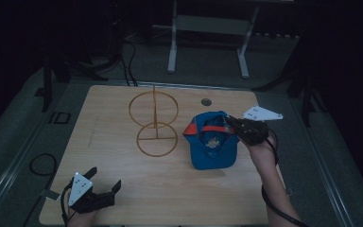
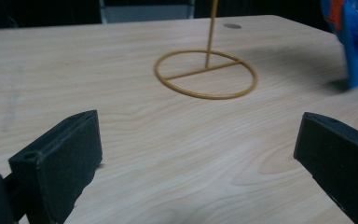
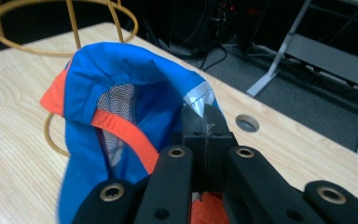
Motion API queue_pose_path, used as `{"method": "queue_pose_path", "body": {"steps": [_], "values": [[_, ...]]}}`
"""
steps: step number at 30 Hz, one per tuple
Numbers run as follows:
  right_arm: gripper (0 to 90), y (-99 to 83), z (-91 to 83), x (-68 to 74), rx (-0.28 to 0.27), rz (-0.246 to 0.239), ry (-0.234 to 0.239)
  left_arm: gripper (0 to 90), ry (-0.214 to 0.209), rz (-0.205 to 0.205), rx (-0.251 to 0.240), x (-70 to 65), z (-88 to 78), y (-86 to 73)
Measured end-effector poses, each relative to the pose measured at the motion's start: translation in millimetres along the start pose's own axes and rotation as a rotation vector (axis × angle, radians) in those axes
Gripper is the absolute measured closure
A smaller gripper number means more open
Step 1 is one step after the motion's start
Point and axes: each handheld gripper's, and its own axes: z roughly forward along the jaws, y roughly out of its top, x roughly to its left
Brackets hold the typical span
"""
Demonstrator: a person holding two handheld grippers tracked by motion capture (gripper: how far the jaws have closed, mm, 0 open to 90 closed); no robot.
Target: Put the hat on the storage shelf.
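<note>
A blue cap [image 1: 212, 146] with orange trim hangs tilted over the right half of the wooden table [image 1: 123, 189], its lower edge near the tabletop. My right gripper [image 1: 230, 124] is shut on the cap's rim. In the right gripper view the closed jaws pinch the blue fabric [image 3: 135, 79] near a white patch, with the gripper [image 3: 206, 125] behind the cap's opening. A yellow wire stand [image 1: 154, 124] with two rings and a centre post is left of the cap. My left gripper [image 1: 105, 182] rests open at the table's front left; its wide-apart jaws [image 2: 196, 154] hold nothing.
A round cable hole [image 1: 206, 101] sits in the table near its far edge. The wire stand's base ring [image 2: 206, 74] lies ahead of the left gripper. A white metal frame [image 1: 208, 33] stands on the floor beyond the table. Cables lie on the floor at left.
</note>
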Motion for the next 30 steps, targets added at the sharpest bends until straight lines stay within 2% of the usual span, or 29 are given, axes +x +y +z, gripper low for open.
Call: {"method": "queue_pose_path", "body": {"steps": [1,2,5,9,14,18,26,30], "values": [[90.0,0.0,0.0,0.0,0.000,0.000,0.000,1.4,0.000,0.000,0.000,0.0,0.0,0.0],[90.0,2.1,-2.7,0.9,-0.003,-0.002,0.003,1.4,-0.006,0.009,0.021,-5.6,1.8,4.6],[90.0,8.7,-15.3,6.3,-0.027,-0.021,0.005,1.4,-0.026,0.017,0.040,-14.0,4.7,13.5],[90.0,10.9,-21.8,9.3,-0.032,-0.024,0.012,1.4,-0.089,0.012,0.033,-23.0,6.9,29.6],[90.0,12.2,-29.4,12.9,-0.048,-0.030,0.010,2.1,-0.146,0.039,0.022,-39.2,9.7,54.1],[90.0,15.7,-36.7,17.3,-0.059,-0.037,0.005,2.8,-0.183,0.086,-0.002,-54.0,13.5,75.6],[90.0,19.0,-42.1,23.5,-0.075,-0.034,0.027,2.8,-0.260,0.140,-0.016,-80.6,25.9,116.7],[90.0,19.8,-42.9,27.3,-0.077,-0.044,0.029,2.8,-0.274,0.162,-0.020,-88.1,31.1,128.4]]}}
